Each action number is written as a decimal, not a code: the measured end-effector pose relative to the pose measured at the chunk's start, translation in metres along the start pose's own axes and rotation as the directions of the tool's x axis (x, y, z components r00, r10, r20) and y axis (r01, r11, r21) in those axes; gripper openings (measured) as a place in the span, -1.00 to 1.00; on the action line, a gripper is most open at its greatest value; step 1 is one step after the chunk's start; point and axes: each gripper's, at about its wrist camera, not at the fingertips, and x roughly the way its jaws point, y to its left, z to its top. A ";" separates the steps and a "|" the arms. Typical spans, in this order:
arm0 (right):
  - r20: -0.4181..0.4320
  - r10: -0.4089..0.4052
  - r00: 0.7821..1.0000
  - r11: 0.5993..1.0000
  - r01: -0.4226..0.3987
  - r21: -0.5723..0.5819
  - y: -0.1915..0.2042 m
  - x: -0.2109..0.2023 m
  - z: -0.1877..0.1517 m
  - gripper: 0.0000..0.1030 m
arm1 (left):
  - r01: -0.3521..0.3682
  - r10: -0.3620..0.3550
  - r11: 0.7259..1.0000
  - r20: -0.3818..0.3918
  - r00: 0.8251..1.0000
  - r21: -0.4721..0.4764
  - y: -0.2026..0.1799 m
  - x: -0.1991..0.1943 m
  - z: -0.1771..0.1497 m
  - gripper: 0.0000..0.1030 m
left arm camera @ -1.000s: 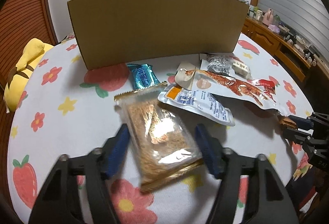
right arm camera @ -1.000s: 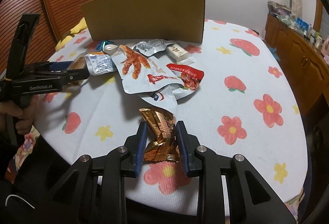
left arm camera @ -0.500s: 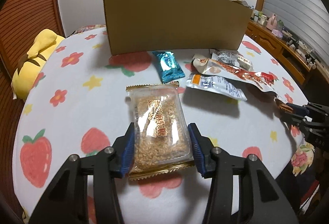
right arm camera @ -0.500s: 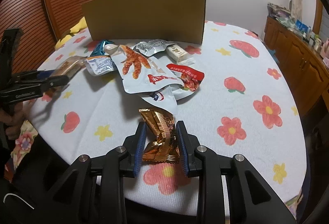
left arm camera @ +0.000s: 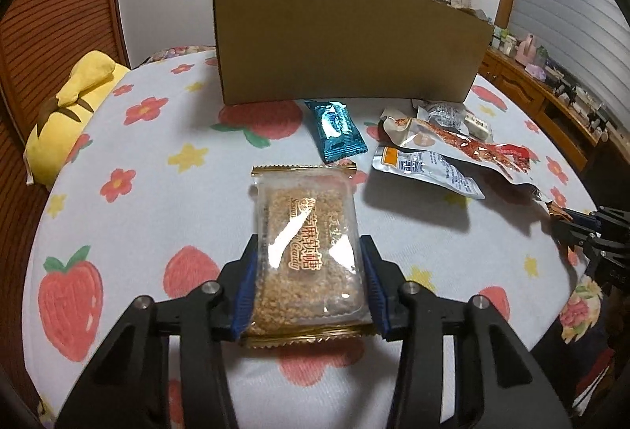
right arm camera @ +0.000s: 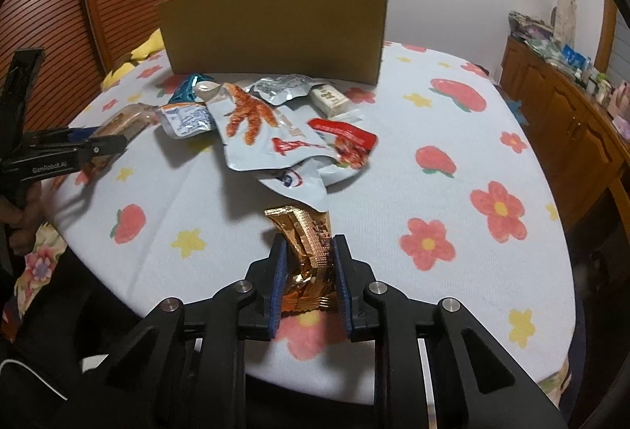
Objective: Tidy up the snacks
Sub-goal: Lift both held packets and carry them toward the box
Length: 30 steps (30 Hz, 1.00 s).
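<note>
My left gripper (left arm camera: 309,252) is shut on a clear sesame candy pack (left arm camera: 305,248) and holds it above the near left of the table. My right gripper (right arm camera: 308,252) is shut on a crumpled gold snack packet (right arm camera: 309,244) above the table's near edge. A cardboard box (left arm camera: 342,43) stands at the back; it also shows in the right wrist view (right arm camera: 275,27). In front of it lie a blue packet (left arm camera: 336,132), a silver pouch (left arm camera: 427,171), a chicken-feet pouch (right arm camera: 260,130), a red packet (right arm camera: 346,139) and a small white bar (right arm camera: 328,98).
The round table has a white cloth with flowers and strawberries (right arm camera: 453,200). A yellow plush toy (left arm camera: 67,110) lies at the table's left edge. A wooden cabinet (right arm camera: 567,122) with clutter stands to the right. The left gripper shows from the side in the right wrist view (right arm camera: 90,147).
My left gripper closed on the sesame candy pack, lifted it off the snack pile and carried it back toward the near left. My right gripper stayed still with the gold packet.
</note>
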 end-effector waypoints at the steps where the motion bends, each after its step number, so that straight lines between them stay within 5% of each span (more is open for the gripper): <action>1: 0.001 -0.005 1.000 1.000 0.005 0.004 -0.003 -0.001 -0.001 -0.61 | 0.001 -0.001 1.000 0.002 1.000 -0.003 0.001 -0.001 -0.001 -0.10; 30: 0.131 -0.005 0.991 1.000 0.002 0.026 -0.015 -0.056 0.022 -0.61 | 0.026 -0.034 0.998 0.140 0.989 0.062 -0.028 -0.064 0.024 -0.09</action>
